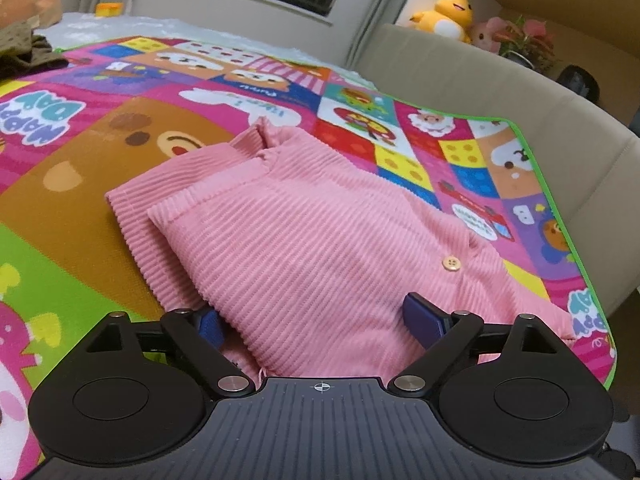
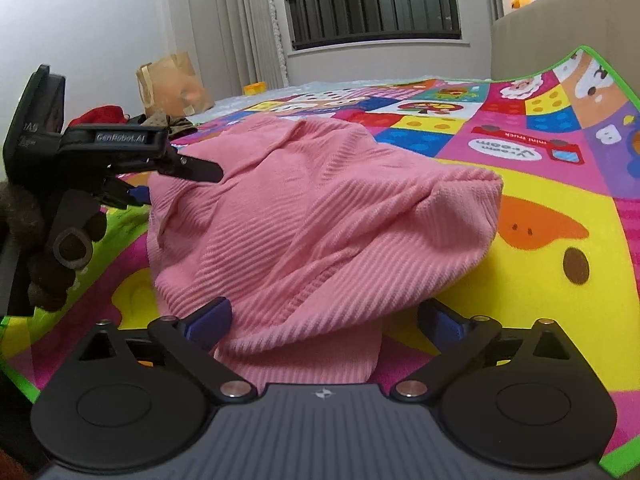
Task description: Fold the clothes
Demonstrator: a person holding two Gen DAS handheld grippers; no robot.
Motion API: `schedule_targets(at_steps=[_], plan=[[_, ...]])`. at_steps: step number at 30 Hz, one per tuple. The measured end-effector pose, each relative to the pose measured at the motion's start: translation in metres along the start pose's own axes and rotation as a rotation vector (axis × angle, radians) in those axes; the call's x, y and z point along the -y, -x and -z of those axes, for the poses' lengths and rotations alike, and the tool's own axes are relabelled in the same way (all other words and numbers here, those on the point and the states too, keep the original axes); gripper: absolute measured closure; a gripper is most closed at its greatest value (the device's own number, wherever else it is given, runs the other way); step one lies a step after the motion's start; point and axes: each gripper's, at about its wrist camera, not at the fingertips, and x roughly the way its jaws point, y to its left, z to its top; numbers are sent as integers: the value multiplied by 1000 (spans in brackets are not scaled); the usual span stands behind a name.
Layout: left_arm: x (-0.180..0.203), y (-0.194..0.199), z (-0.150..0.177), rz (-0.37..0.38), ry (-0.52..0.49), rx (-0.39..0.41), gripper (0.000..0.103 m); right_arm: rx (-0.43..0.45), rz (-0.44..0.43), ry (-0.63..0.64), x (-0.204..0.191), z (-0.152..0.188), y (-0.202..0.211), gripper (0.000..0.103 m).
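A pink ribbed cardigan [image 1: 304,236] with a pale button [image 1: 451,263] lies partly folded on a colourful play mat [image 1: 80,184]. My left gripper [image 1: 316,326] is open, its blue pads on either side of the near edge of the garment. In the right wrist view the same pink cardigan [image 2: 320,220] is bunched up, and my right gripper [image 2: 326,326] is open with its blue pads on either side of the near hem. The left gripper [image 2: 140,176] shows at the far left there, at the garment's other side.
A beige sofa [image 1: 500,92] borders the mat on the right, with a yellow plush toy [image 1: 450,10] and flowers on its back. Dark clothes [image 1: 24,52] lie at the mat's far left. A brown paper bag [image 2: 172,84] and a red garment [image 2: 100,116] sit beyond the mat.
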Motion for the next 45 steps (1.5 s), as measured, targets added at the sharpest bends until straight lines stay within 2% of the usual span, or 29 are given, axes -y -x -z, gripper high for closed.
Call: schedule_targets(at_steps=[9, 12, 15, 18, 23, 30, 38, 42, 45], plan=[[4, -5, -5, -16, 32, -12, 5, -1, 30, -17, 0, 10, 23, 0], [3, 0, -4, -10, 39, -20, 5, -4, 3, -63, 2, 4, 32, 0], [0, 6, -2, 0, 44, -27, 5, 30, -9, -28, 0, -8, 41, 0], [-1, 7, 1, 3, 30, -22, 5, 76, 20, -13, 3, -17, 46, 0], [4, 7, 3, -20, 2, -20, 5, 94, 49, -82, 18, -20, 53, 0], [6, 6, 2, -25, -8, -27, 4, 118, 117, -86, 25, -20, 75, 0], [5, 13, 2, -29, -19, -53, 4, 212, 92, -120, 30, -57, 91, 0], [4, 13, 1, -33, 4, -54, 4, 219, 78, -123, 33, -53, 85, 0], [6, 13, -2, -43, 9, -72, 4, 214, 57, -194, 45, -44, 85, 0]])
